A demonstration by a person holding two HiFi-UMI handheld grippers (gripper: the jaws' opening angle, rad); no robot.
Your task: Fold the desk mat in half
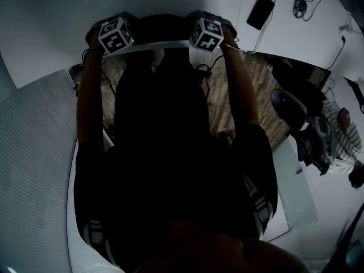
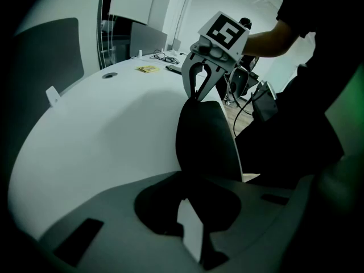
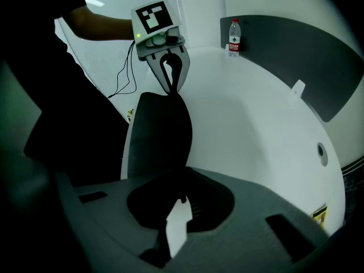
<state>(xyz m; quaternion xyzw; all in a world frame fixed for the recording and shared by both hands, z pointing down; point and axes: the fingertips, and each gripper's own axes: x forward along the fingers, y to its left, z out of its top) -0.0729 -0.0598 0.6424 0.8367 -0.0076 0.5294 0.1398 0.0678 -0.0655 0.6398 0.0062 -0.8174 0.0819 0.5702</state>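
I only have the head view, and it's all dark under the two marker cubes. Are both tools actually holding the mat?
Observer: Yes. The left gripper view shows the right tool pinched shut on the upper edge of the dark mat.
Operator: And the left one?
Observer: The right gripper view shows the left tool clamped on that edge the same way, with the mat hanging below it.
Operator: Anything on the table beyond it?
Observer: A water bottle stands upright at the far side of the table, well apart from the mat.
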